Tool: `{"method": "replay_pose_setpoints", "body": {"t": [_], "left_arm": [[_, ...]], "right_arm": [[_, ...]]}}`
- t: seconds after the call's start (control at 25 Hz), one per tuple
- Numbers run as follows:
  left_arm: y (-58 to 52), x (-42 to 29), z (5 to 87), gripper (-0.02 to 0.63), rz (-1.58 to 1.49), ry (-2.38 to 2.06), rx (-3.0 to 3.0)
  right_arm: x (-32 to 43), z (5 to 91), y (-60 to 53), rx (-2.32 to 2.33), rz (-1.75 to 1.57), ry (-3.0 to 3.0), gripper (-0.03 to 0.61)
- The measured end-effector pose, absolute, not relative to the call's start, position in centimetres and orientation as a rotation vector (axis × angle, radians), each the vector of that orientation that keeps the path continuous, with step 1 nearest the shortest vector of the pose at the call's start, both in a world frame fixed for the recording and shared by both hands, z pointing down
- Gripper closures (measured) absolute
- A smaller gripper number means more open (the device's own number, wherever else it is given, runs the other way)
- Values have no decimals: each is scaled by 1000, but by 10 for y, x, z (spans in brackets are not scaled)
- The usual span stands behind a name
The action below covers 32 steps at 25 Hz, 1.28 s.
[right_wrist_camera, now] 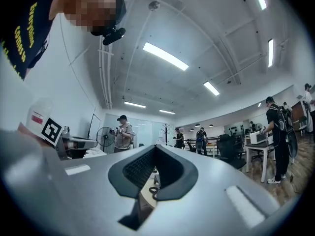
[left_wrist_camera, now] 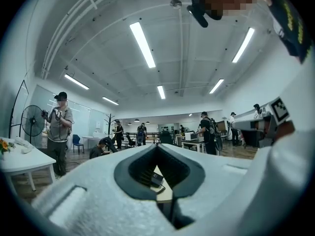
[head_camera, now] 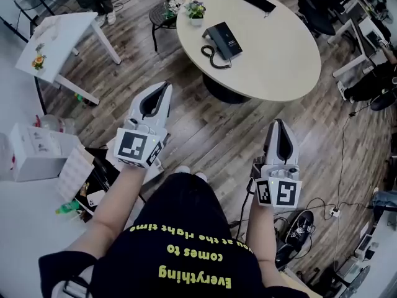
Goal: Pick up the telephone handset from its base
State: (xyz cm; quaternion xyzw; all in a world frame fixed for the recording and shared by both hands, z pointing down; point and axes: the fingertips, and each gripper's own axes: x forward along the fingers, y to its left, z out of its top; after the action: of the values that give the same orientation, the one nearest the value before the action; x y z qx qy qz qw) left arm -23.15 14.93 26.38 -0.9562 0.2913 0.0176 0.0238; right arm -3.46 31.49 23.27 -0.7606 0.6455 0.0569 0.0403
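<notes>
A black telephone [head_camera: 222, 41] sits on the near-left part of a round beige table [head_camera: 273, 54], with its handset on the base and a coiled cord [head_camera: 214, 56] lying in front of it. Both grippers hang over the wooden floor, well short of the table. My left gripper [head_camera: 162, 89] is shut and empty, and so is my right gripper [head_camera: 279, 124]. In the left gripper view the telephone [left_wrist_camera: 156, 179] shows small and far off through the gap behind the shut jaws. The coiled cord [right_wrist_camera: 154, 193] shows the same way in the right gripper view.
A small plant [head_camera: 195, 9] and a flat black device [head_camera: 257, 0] lie on the table's far side. A white desk [head_camera: 59, 33] and white boxes [head_camera: 37, 148] stand at the left. Cables and shoes [head_camera: 298, 225] lie on the floor at the right. Several people stand in the background [left_wrist_camera: 59, 127].
</notes>
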Motion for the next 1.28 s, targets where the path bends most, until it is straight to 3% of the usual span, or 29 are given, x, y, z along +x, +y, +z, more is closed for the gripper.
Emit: {"method": "replay_pose_setpoints", "body": {"t": [0.48,0.8,0.92,1.28], "left_arm": [[169,-213,266,616,12,938,-2933],[171,-189,266,390,-50,833,-2987],[163,-187,267,333,-40,856,-3007],[97,-168,275,293,-16,917,-3010]], "right_arm": [[-22,240,315,-2272,134,2030,566],[-19,237,313,-2226,123,2099,489],[-15,237,307,-2223,118,2095,455],[4,242,252,-2214,115,2085,382]]}}
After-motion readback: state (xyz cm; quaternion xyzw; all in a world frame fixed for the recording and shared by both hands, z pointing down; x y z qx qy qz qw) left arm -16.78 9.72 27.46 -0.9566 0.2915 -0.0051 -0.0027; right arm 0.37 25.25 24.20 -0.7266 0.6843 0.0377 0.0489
